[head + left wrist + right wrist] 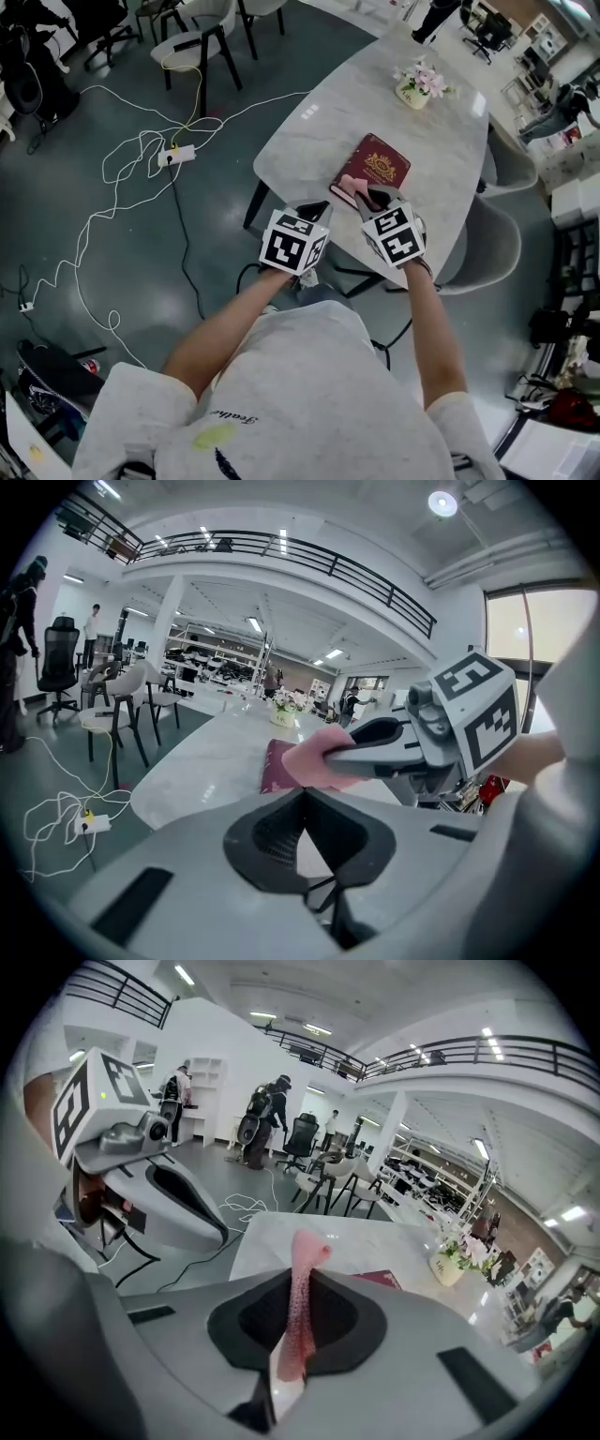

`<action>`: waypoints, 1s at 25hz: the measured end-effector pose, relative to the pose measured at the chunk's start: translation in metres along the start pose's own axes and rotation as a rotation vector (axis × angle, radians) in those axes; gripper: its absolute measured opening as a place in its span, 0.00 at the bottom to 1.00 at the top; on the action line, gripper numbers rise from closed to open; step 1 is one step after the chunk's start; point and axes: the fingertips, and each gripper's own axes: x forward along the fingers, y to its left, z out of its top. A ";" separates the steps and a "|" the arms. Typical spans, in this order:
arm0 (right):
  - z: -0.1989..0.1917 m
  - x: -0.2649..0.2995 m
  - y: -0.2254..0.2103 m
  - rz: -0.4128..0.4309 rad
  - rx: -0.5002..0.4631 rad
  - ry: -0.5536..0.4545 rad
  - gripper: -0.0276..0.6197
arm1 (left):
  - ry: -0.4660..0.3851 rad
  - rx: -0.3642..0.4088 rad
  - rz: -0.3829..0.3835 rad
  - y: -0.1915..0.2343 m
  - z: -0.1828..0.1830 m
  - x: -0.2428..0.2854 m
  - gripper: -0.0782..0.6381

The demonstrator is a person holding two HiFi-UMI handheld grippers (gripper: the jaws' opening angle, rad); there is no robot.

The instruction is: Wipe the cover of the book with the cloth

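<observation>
A maroon book (377, 167) with a gold crest lies flat on the white marble table (319, 131), near its front edge. My right gripper (373, 200) is shut on a pink cloth (361, 186), held just above the book's near corner. In the right gripper view the cloth (300, 1307) stands pinched between the jaws, and the book (382, 1279) shows just beyond. My left gripper (317, 208) hovers at the table edge left of the book, shut with nothing in it. From the left gripper view (302, 794) I see the cloth (314, 758) in front of the book (276, 767).
A small vase of pink flowers (418, 84) stands at the table's far side. A grey chair (497, 248) is tucked in at the right. White cables and a power strip (178, 155) lie on the floor to the left, with chairs (202, 42) beyond.
</observation>
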 end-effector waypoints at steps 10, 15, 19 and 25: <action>0.033 0.002 -0.052 -0.025 -0.100 -0.005 0.07 | -0.012 -0.028 0.005 0.016 0.009 0.016 0.12; 0.040 0.023 -0.081 -0.019 -0.114 0.008 0.07 | -0.010 -0.046 0.014 0.033 0.015 0.032 0.12; 0.042 0.045 -0.105 -0.013 -0.123 0.023 0.07 | -0.006 -0.070 0.025 0.051 0.020 0.048 0.12; 0.035 0.084 -0.140 0.008 -0.121 0.053 0.07 | -0.003 -0.104 0.040 0.075 0.032 0.078 0.12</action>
